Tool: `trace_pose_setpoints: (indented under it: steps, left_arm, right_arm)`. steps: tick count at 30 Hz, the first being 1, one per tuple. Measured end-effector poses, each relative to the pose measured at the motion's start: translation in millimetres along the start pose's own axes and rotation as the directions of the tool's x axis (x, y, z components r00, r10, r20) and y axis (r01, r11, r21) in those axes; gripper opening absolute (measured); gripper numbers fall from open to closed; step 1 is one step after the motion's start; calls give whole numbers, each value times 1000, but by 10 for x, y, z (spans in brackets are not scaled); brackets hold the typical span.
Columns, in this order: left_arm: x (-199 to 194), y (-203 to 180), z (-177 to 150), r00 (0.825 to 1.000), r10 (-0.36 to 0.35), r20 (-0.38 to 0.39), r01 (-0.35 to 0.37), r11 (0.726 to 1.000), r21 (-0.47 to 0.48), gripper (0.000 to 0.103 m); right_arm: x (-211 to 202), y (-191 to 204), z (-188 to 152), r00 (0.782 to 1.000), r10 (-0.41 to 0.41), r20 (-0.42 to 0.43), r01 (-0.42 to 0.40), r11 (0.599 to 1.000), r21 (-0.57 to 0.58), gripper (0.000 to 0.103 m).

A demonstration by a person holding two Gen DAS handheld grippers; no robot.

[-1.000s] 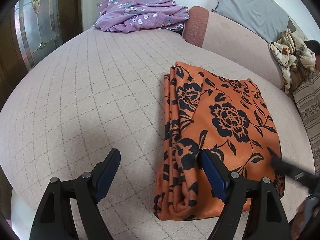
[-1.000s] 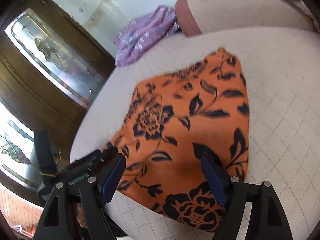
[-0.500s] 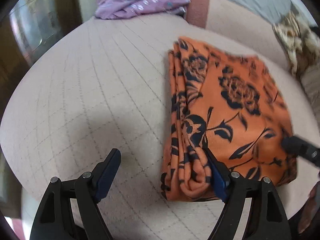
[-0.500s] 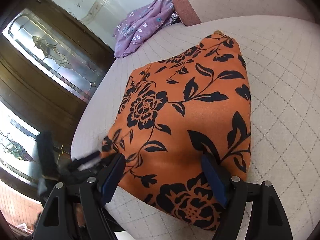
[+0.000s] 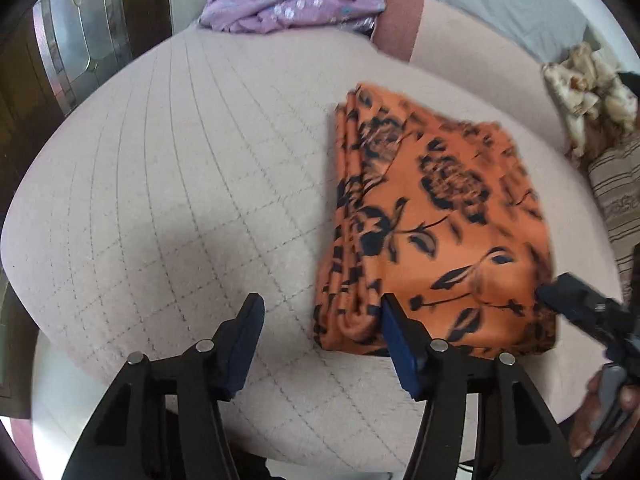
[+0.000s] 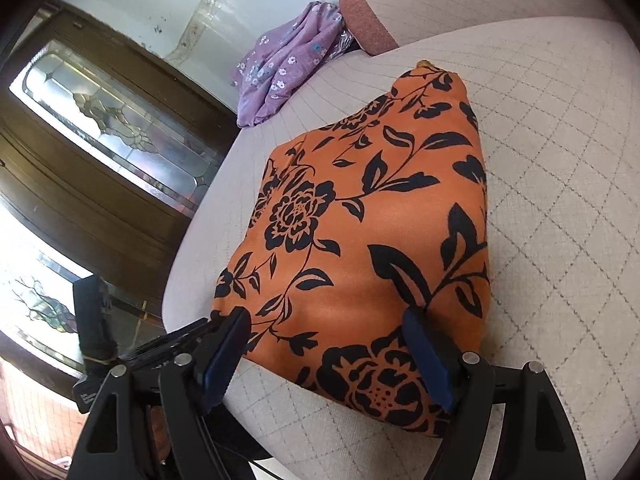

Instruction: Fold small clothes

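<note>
Folded orange garment right of the left tongs

Left tongs (image 5: 320,328) closing, empty, beside the orange floral garment's (image 5: 436,220) near-left corner on the cushion (image 5: 180,184); its long axis runs near-to-far; right tongs (image 6: 328,344) spread at its near edge.

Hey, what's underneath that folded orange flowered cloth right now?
The orange cloth lies flat on the quilted beige cushion, which shows all around it. Stacked folded layers show along its edge. Anything tucked between the layers or beneath them is covered, so I cannot tell.
</note>
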State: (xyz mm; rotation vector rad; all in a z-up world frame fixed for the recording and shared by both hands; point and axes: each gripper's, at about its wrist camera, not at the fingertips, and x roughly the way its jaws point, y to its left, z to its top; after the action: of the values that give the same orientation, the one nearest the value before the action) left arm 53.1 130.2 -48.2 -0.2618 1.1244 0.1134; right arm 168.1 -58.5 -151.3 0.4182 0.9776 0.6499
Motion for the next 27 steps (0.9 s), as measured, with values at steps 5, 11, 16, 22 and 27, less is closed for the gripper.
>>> trace_pose_setpoints:
  steps: [5, 11, 16, 22, 27]
  left_arm:
    - [174, -4, -101, 989, 120, -83, -117, 992, 45, 64]
    - [-59, -184, -89, 988, 153, -5, -152, 986, 68, 64]
    - [-133, -308, -55, 987, 159, 8, -159, 985, 73, 64]
    - [-189, -373, -76, 988, 153, 18, -154, 985, 81, 64]
    - [-212, -337, -51, 989, 147, 18, -147, 986, 71, 64]
  right_arm:
    - [-43, -73, -85, 999, 37, 14, -37, 999, 20, 81]
    - [-225, -69, -161, 998, 62, 27, -63, 998, 31, 81]
    - [-303, -52, -308, 998, 64, 19, -63, 998, -17, 82]
    - [-359, -81, -357, 998, 55, 11, -55, 998, 2, 82]
    - [-292, -114, -362, 999, 48, -10, -48, 999, 3, 84]
